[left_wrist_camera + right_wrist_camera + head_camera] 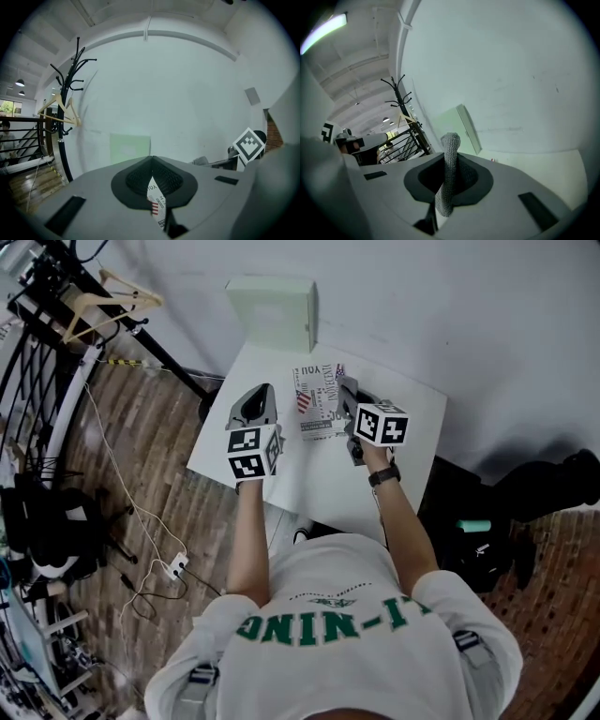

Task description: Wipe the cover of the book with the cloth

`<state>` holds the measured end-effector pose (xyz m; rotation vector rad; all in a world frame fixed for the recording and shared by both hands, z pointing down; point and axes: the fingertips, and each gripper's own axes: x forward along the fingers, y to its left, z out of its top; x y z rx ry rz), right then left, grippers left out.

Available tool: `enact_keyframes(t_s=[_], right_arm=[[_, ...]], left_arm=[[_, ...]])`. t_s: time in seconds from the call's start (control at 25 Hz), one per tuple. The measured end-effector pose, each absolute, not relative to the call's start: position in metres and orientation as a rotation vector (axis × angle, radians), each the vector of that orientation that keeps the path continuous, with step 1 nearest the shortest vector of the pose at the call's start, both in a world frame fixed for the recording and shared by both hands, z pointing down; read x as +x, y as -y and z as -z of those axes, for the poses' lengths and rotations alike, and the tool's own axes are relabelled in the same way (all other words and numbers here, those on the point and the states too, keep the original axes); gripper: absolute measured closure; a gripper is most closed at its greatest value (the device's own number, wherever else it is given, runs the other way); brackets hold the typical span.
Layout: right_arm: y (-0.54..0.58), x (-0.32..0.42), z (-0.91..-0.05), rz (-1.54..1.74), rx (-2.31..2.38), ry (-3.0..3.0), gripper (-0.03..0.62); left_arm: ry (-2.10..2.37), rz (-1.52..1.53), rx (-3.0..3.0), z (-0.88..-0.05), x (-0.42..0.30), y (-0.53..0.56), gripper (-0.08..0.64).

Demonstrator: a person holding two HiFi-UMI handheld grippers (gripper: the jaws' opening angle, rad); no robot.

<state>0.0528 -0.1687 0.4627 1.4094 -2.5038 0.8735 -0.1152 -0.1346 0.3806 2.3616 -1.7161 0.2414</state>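
Observation:
The book, its white cover printed with text and a flag, lies flat on the white table. My right gripper is over the book's right side, shut on a grey knitted cloth that sticks out past its fingertips. My left gripper hovers just left of the book with its jaws shut and nothing held. In the left gripper view a sliver of the book shows through the slit below the closed tips.
A pale green box stands at the table's back edge against the wall. A black coat rack with a wooden hanger stands to the left. Cables and a power strip lie on the wooden floor left of the table.

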Motion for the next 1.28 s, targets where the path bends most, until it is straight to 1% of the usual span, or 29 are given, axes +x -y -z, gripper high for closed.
enact_keyframes(t_s=[0.28, 0.44, 0.56, 0.72, 1.28], right_arm=[[0.148, 0.051, -0.356, -0.469, 1.550, 2.625, 0.557], [0.126, 0.041, -0.317, -0.193, 1.568, 2.686, 0.557], [0.111, 0.036, -0.302, -0.081, 1.584, 2.709, 0.557], [0.099, 0.034, -0.294, -0.025, 1.630, 2.687, 0.558], [0.083, 0.024, -0.291, -0.049, 1.622, 2.692, 0.560]], left_arm=[[1.794, -0.186, 2.395, -0.331, -0.135, 0.117, 0.548], [1.836, -0.142, 2.431, -0.304, -0.139, 0.104, 0.548], [1.859, -0.109, 2.448, -0.288, -0.140, 0.095, 0.548], [1.869, -0.097, 2.468, -0.278, -0.140, 0.087, 0.548], [1.846, -0.087, 2.495, -0.278, -0.137, 0.075, 0.548]])
